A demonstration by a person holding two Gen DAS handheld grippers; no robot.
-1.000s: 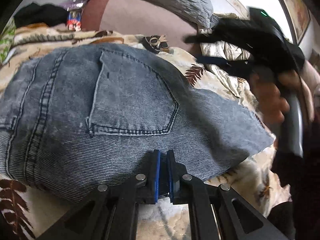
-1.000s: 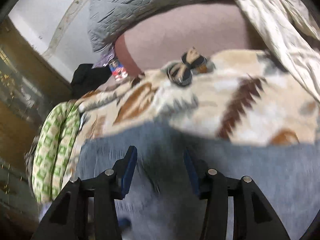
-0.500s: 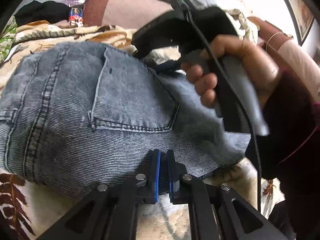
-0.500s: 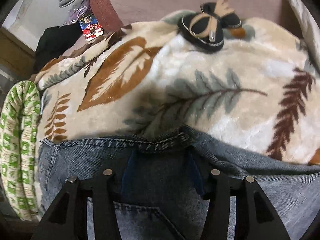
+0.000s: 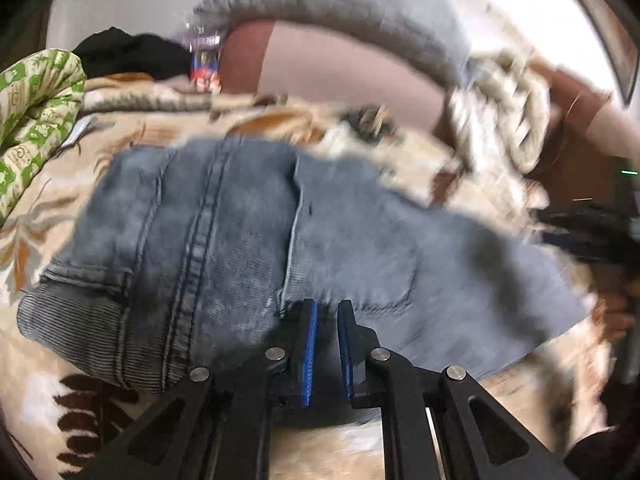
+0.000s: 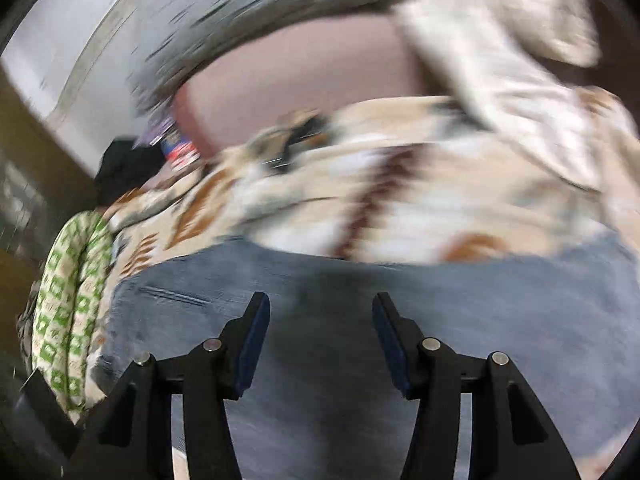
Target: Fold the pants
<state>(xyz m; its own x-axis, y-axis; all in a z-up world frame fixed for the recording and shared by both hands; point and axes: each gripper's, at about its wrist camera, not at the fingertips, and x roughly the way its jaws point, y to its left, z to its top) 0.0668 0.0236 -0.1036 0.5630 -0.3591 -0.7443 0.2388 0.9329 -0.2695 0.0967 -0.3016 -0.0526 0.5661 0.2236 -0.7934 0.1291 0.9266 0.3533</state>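
Left tongs (image 5: 325, 312) down low at the near edge of the jeans (image 5: 248, 248), blue pads drawn close with just a narrow slot between them, and denim sits in that slot — whether the cloth is truly pinched, the blur won't let me say. Over on the right wrist view, the right tongs (image 6: 320, 304) stand wide apart above the jeans (image 6: 320, 360), nothing between the fingers, a dark shadow on the denim right under the gap.

The jeans lie folded into a compact bundle on the bed, spread across the leaf-print blanket (image 5: 48, 216). In the left view the back pocket (image 5: 356, 248) faces up, the double-stitched seam runs just left of it, and the cuffed hem edge shows at the bundle's left end. At the far right edge of that view a dark gripper body and a hand are just visible, heavily smeared.

Beyond the jeans, a small dark object (image 6: 292, 140) rests on the blanket (image 6: 440, 200), too blurred to name. To the left, a green-and-white patterned roll (image 6: 68, 312) lies along the bed's side. Farther back, a pinkish cushion (image 5: 344, 76) with a grey quilted cover (image 5: 340, 12) over it, and a black heap (image 5: 128, 56) in the far left corner.
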